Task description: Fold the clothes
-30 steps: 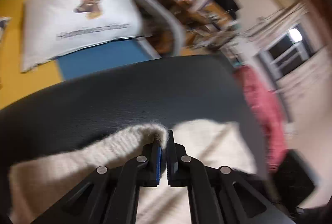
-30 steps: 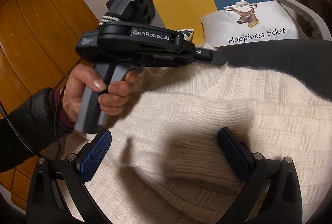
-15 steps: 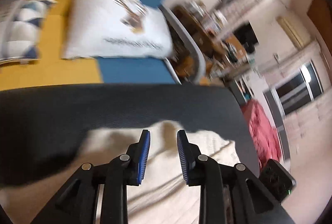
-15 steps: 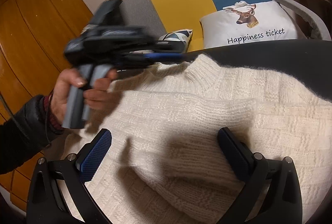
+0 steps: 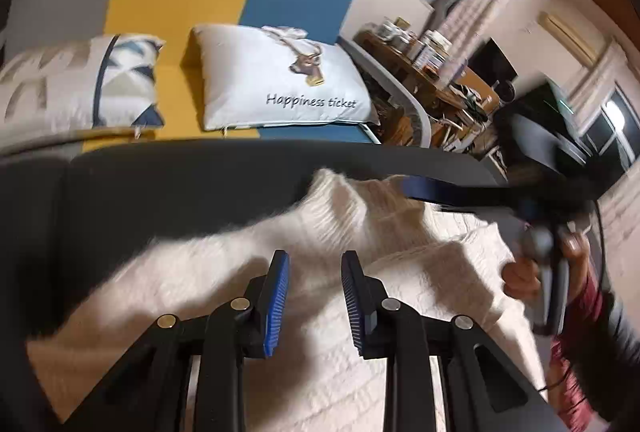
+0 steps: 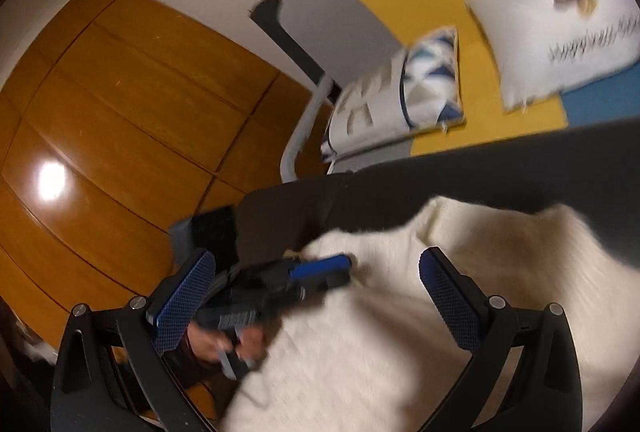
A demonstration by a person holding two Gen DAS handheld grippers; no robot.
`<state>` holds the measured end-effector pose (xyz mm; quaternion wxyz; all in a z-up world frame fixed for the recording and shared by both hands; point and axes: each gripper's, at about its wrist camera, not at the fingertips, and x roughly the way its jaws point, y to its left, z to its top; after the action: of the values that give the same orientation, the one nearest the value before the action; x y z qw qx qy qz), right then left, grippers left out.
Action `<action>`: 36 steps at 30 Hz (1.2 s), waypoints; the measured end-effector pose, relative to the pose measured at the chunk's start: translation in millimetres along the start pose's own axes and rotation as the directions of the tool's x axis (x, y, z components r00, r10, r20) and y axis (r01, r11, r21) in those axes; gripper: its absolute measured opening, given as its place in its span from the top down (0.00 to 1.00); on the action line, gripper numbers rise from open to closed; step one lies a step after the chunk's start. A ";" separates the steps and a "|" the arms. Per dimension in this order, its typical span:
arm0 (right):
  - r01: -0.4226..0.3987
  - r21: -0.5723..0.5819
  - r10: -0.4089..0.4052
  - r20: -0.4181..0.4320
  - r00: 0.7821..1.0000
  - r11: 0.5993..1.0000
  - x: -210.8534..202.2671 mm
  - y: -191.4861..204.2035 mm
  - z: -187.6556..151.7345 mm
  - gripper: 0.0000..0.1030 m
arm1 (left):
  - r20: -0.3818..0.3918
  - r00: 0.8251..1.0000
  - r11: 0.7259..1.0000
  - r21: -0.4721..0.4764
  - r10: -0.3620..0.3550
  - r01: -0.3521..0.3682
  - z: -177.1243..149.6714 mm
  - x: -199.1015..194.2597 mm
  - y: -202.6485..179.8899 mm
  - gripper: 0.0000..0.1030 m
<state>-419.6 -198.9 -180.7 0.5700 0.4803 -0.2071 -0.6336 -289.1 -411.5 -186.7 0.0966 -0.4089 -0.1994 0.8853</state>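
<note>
Two grippers hovering over a cream sweater

The sweater (image 5: 360, 264) is lying on the dark table (image 5: 180, 184); the left gripper (image 5: 314, 296) and right gripper (image 6: 316, 296) are both gaping apart, gripping nothing, above the knit.

We see two black handheld grippers with blue pads.
Left gripper (image 5: 314, 296): silver screws on linkages. Right gripper (image 6: 316, 296): grey handle; hand (image 5: 560, 268) nearby wears red cuff, dark sleeve.
</note>
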 end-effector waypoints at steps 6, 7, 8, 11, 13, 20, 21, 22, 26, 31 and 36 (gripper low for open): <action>-0.023 0.112 0.041 -0.155 0.987 0.993 57.9 -26.4 19.9 0.00 | -0.032 0.998 0.998 0.018 -0.056 0.057 -10.0 17.1 -0.3 0.74; -0.035 0.108 0.052 -0.156 0.986 0.994 61.1 -24.9 22.0 0.00 | -0.031 0.997 0.998 0.000 -0.064 0.064 -9.2 17.5 2.7 0.74; -0.047 0.103 0.063 -0.158 0.985 0.994 64.3 -23.4 24.1 0.00 | -0.030 0.997 0.997 -0.018 -0.071 0.071 -8.5 17.9 5.6 0.74; -0.092 0.098 0.105 -0.145 0.984 0.991 74.2 -18.6 32.7 0.00 | -0.018 0.996 0.995 -0.061 -0.082 0.080 -9.5 19.1 11.9 0.74; -0.073 0.094 0.084 -0.122 0.989 0.993 79.8 -18.1 41.1 0.00 | -0.013 0.998 0.997 -0.046 -0.068 0.068 -11.7 18.7 8.8 0.74; 0.063 0.052 -0.057 -0.106 0.993 0.997 68.4 -16.6 41.5 0.00 | -0.004 0.994 0.991 -0.072 -0.112 0.111 -14.7 16.2 13.7 0.74; 0.049 0.045 -0.044 -0.107 0.993 0.998 59.4 -14.3 40.7 0.00 | -0.003 0.993 0.990 -0.076 -0.116 0.116 -14.4 16.2 14.4 0.74; 0.060 0.044 -0.055 -0.103 0.993 0.997 52.7 -15.2 40.0 0.00 | -0.001 0.993 0.990 -0.081 -0.120 0.120 -14.0 16.3 15.1 0.74; 0.071 0.086 -0.058 -0.148 0.987 0.994 44.6 -31.6 38.4 0.00 | 0.005 0.992 0.989 -0.081 -0.122 0.122 -13.4 15.7 15.0 0.74; 0.010 0.051 0.004 -0.272 0.962 0.999 83.3 -24.0 34.2 0.00 | 0.024 0.990 0.986 -0.093 -0.138 0.140 -14.1 13.9 17.8 0.74; -0.096 0.089 0.111 -0.170 0.979 0.991 96.2 -18.5 40.9 0.00 | 0.006 0.995 0.991 -0.084 -0.104 0.104 -13.8 17.0 14.5 0.74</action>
<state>-453.1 -294.4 -213.0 0.5984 0.5452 -0.2065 -0.5496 -289.6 -415.2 -212.7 0.1254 -0.4009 -0.2576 0.8702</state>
